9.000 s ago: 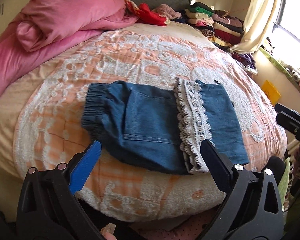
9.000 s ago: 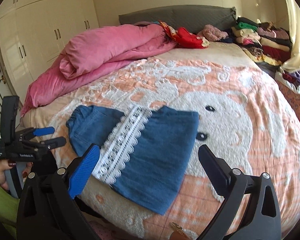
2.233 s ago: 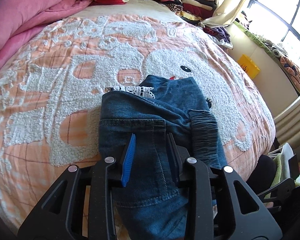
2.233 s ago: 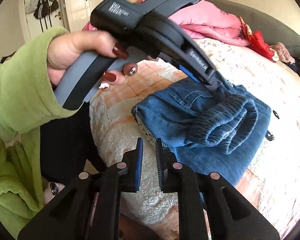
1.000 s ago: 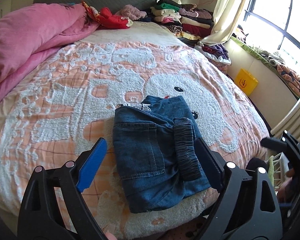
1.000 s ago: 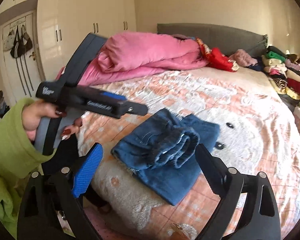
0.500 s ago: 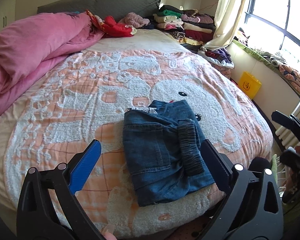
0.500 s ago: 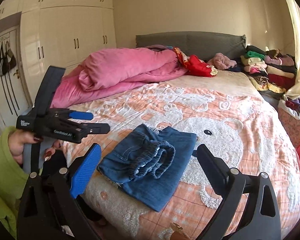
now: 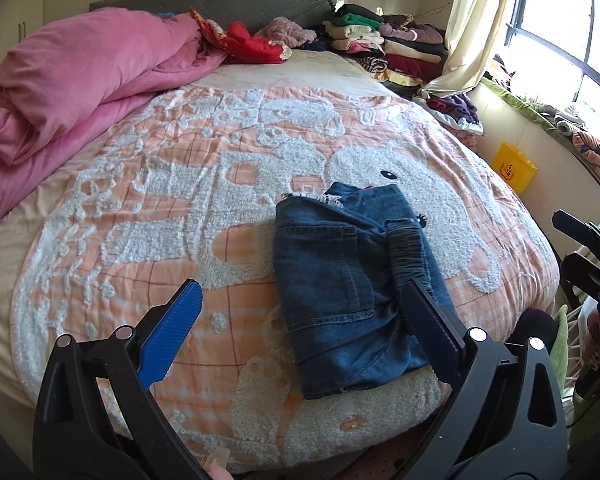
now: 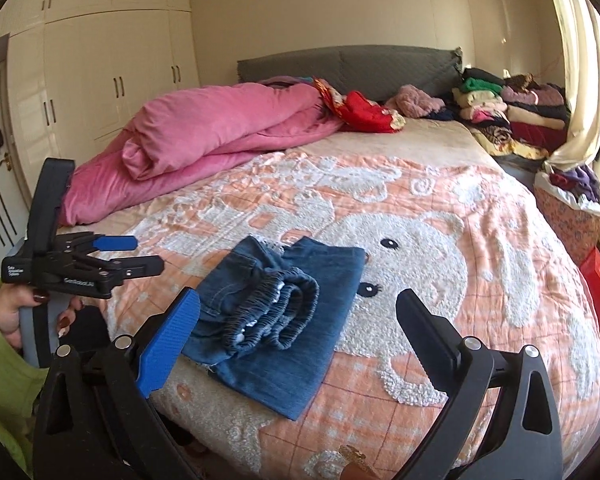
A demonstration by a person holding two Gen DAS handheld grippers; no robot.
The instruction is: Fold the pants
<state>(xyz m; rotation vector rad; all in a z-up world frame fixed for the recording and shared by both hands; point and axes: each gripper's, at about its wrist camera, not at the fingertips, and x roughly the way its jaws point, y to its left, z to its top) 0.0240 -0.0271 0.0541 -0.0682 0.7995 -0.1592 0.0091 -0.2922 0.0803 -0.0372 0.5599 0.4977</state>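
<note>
The blue denim pants (image 9: 352,280) lie folded into a compact stack on the orange-and-white bedspread (image 9: 180,208), near the bed's front edge. The elastic waistband (image 10: 276,312) is rolled on top; a bit of white lace shows at the far end. My left gripper (image 9: 300,328) is open and empty, held back above the near edge of the pants. My right gripper (image 10: 300,336) is open and empty, also drawn back from the pants (image 10: 280,320). The left gripper also shows in the right wrist view (image 10: 116,256), held by a hand in a green sleeve.
A rolled pink duvet (image 9: 80,80) lies at the left back of the bed. Red and mauve garments (image 9: 252,42) and stacks of folded clothes (image 9: 384,44) sit by the grey headboard. A curtain, a window and a yellow bin (image 9: 514,168) are at the right. White wardrobes (image 10: 100,80) stand at the left.
Both grippers have pulled back and up from the folded pants, so more of the bed shows. The pants have not moved in the last second.
</note>
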